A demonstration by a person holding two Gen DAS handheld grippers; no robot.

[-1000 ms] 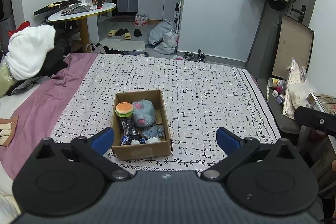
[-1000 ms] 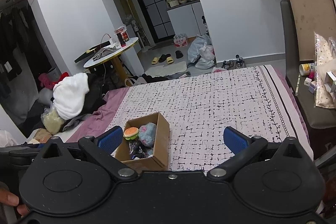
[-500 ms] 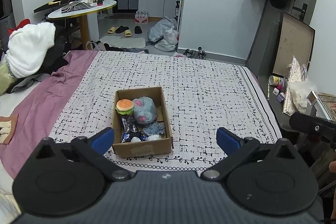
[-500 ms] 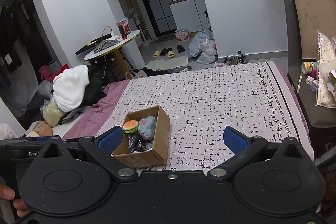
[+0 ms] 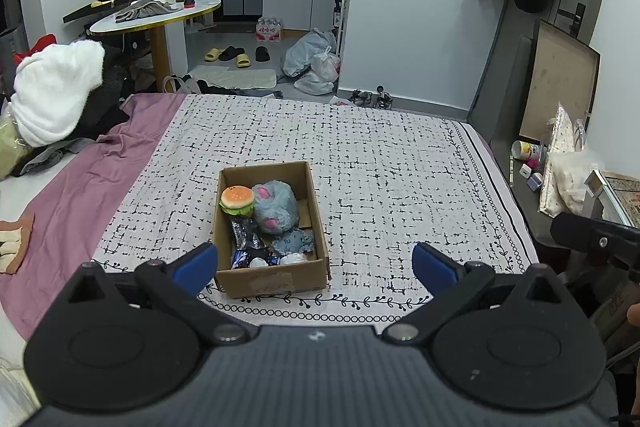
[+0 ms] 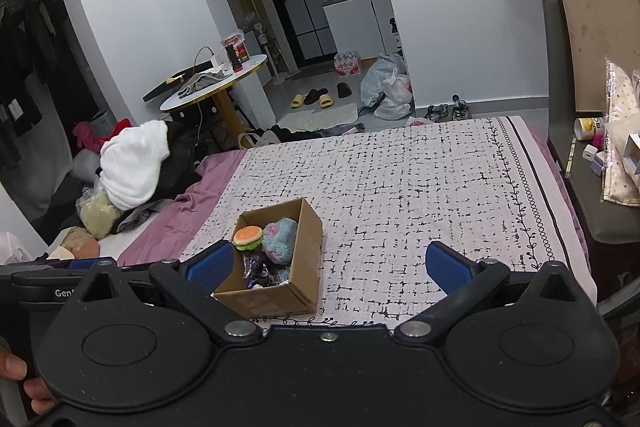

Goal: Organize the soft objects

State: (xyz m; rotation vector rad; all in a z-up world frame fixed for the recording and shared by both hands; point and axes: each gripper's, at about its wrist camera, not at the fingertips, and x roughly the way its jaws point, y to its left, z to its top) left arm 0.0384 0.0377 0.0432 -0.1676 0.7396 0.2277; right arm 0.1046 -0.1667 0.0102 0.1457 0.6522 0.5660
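1. Brown corrugated cardboard is what the open-topped box (image 5: 272, 279) is made of; it is seen lying on the white bedspread with a black dashed grid pattern (image 5: 400, 179), near the bed's front edge.
2. Inside the box, a plush hamburger toy (image 5: 237, 200) is found at the far left corner, with a fluffy blue-grey plush with pink ears (image 5: 275, 207) touching it on the right.
3. Nearer the front wall, a dark crinkled wrapper (image 5: 245, 231), a small blue-grey plush (image 5: 294, 242) and white soft pieces are packed together.
4. The left gripper (image 5: 316, 263) is held above the bed's front edge with its blue-padded jaws spread wide and nothing between them; the box is seen past the left pad.
5. The right gripper (image 6: 328, 263) is likewise held with its jaws wide apart and empty, the box (image 6: 276, 297) lying just beyond its left pad.
6. A mauve sheet (image 5: 80, 187) is spread to the left of the bedspread, and a white bundle of fabric (image 5: 52, 95) is piled on dark clothes at its far side.
7. A round white counter with a gold rim (image 5: 160, 15) is seen beyond, well apart from the box.
8. Between the jaws and the box no obstacle is seen.
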